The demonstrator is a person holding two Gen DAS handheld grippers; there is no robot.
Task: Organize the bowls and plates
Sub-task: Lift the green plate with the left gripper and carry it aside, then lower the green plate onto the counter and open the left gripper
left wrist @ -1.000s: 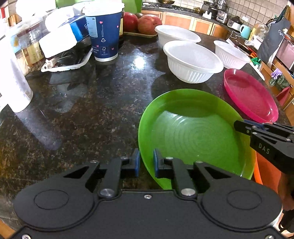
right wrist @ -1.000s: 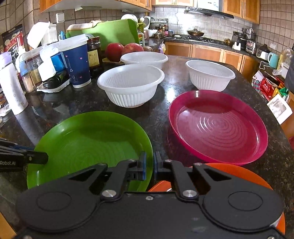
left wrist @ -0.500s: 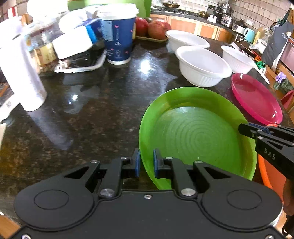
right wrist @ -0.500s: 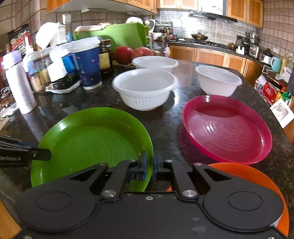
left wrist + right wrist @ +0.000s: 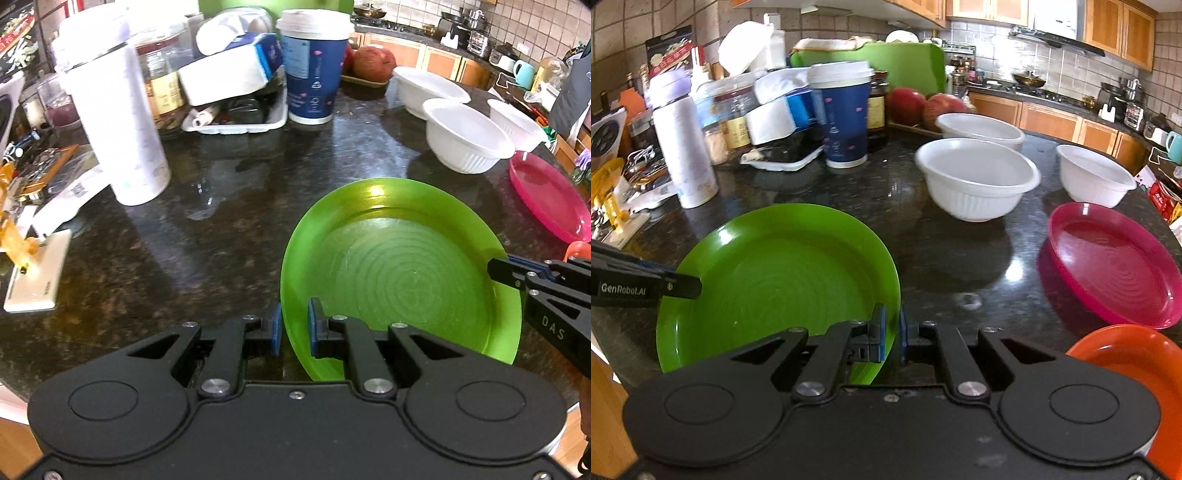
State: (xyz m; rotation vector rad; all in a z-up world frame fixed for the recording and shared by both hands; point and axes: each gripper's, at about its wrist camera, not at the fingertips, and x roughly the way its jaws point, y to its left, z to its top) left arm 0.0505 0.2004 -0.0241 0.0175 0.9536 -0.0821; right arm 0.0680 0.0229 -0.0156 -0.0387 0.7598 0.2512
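The green plate [image 5: 399,273] is held by both claws above the dark counter [image 5: 207,236]; the left claw [image 5: 294,325] pinches its left rim, and the right claw [image 5: 892,332] pinches the opposite rim, each with blue pads on the two sides of the edge. The pink plate [image 5: 1115,262] lies on the counter to the right; an orange plate [image 5: 1126,354] shows at the near right corner. Three white bowls [image 5: 977,177] stand behind, near a blue cup [image 5: 846,118] and a white bottle [image 5: 683,144].
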